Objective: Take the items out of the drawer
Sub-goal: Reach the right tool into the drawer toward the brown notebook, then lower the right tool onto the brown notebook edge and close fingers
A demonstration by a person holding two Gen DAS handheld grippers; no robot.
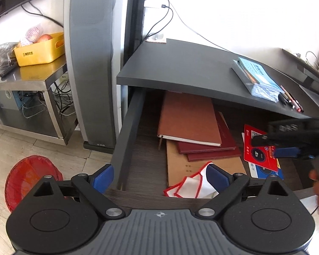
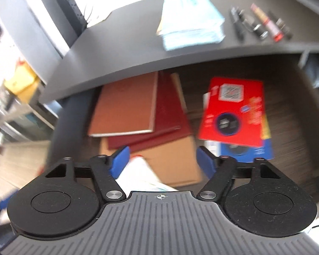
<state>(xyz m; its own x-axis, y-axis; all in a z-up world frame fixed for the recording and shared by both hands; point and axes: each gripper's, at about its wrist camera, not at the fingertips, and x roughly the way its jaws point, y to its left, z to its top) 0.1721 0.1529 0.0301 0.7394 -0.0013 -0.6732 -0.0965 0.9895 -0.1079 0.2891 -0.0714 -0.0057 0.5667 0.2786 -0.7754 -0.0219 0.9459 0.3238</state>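
Note:
The drawer [image 1: 125,127] stands pulled out under the dark desk top [image 1: 180,68]. Inside it lie a brown notebook [image 1: 189,119] [image 2: 125,110] on dark red books [image 1: 214,148] [image 2: 170,123], a kraft envelope [image 1: 180,165] [image 2: 176,159], a red-edged white cloth [image 1: 193,186] [image 2: 138,174], and a red card pack [image 1: 255,146] [image 2: 234,114] over a blue pack [image 1: 265,171] [image 2: 246,149]. My left gripper [image 1: 159,177] is open above the drawer's front, near the cloth. My right gripper [image 2: 162,158] [image 1: 273,146] is open with nothing in it, hovering over the red pack.
A stack of light blue booklets [image 1: 257,78] [image 2: 191,17] and several pens [image 1: 291,101] [image 2: 259,23] lie on the desk top. To the left stand a grey speaker tower [image 1: 91,63], a steel table [image 1: 27,80] with a yellow bin [image 1: 40,52], and a red mesh basket [image 1: 29,178] on the floor.

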